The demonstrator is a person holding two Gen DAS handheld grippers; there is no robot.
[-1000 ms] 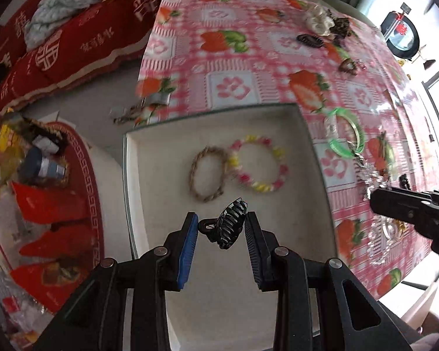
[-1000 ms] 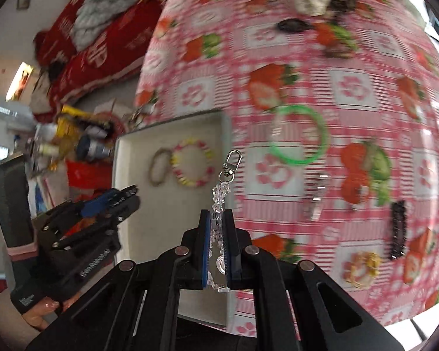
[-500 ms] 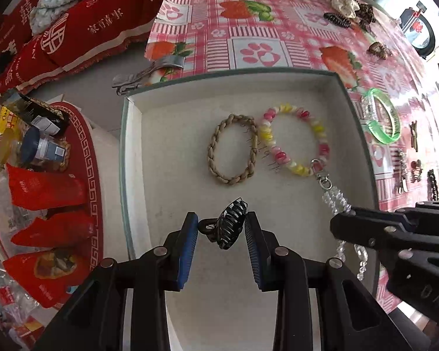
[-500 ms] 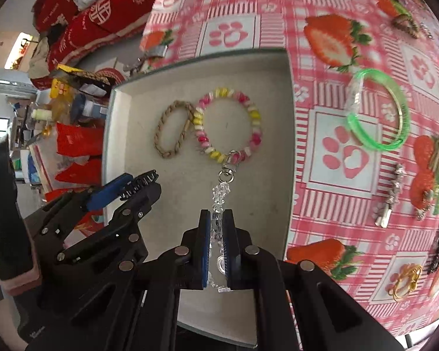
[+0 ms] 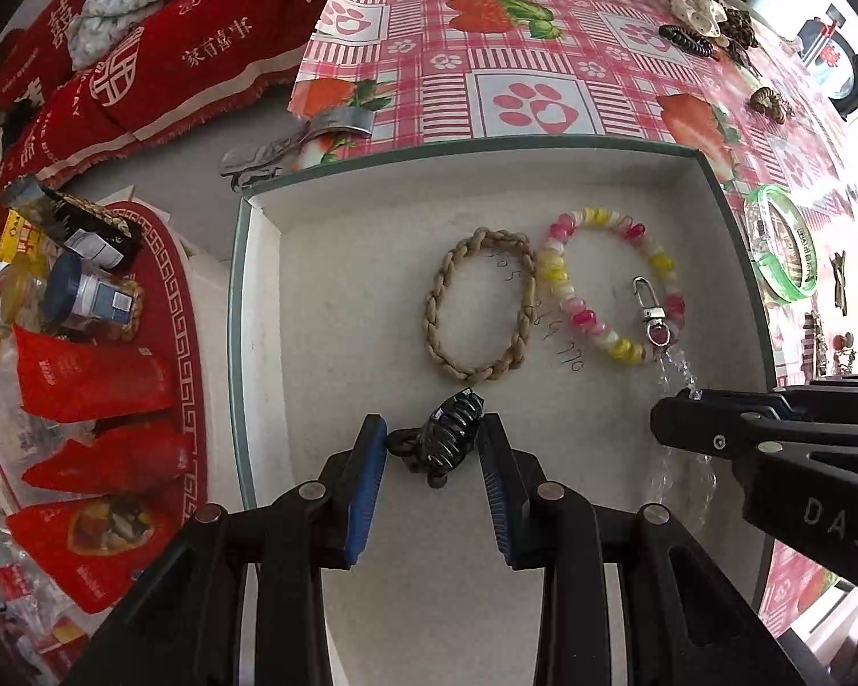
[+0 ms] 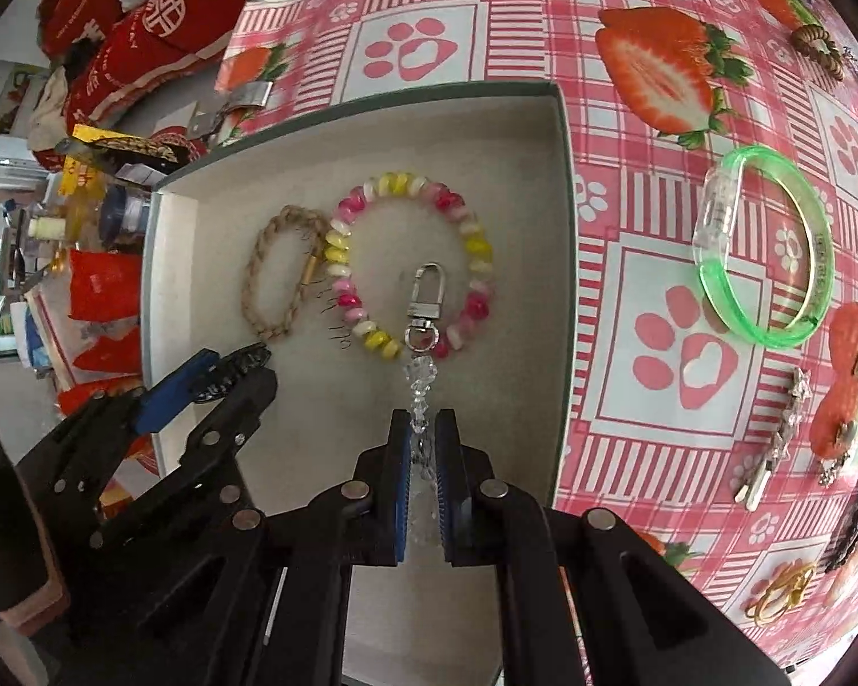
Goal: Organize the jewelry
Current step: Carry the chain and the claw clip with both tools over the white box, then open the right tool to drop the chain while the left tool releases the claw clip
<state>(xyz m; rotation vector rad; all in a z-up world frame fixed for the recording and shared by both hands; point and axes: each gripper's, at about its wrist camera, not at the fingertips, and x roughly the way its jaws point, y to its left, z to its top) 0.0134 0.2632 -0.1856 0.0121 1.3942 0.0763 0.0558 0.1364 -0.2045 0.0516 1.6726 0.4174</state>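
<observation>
Right gripper (image 6: pixel 423 491) clamps crystal keychain (image 6: pixel 420 377) over tray (image 6: pixel 563 263); left gripper (image 5: pixel 432 477) grips black hair claw (image 5: pixel 449 437). Placement step; next, lower and release both near tray's front edge.

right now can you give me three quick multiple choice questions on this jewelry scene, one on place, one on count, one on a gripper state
1. Where does the green bangle lie?
A in the tray
B on the tablecloth
C in a gripper

2. How many bracelets lie in the tray?
A two
B four
C none

3. What does the left gripper hold?
A nothing
B a bead bracelet
C a black hair claw

Answers: 1 B, it sits on the pink cloth beyond the tray wall. 2 A, one braided, one beaded. 3 C, the claw sits clamped between its pads.
</observation>
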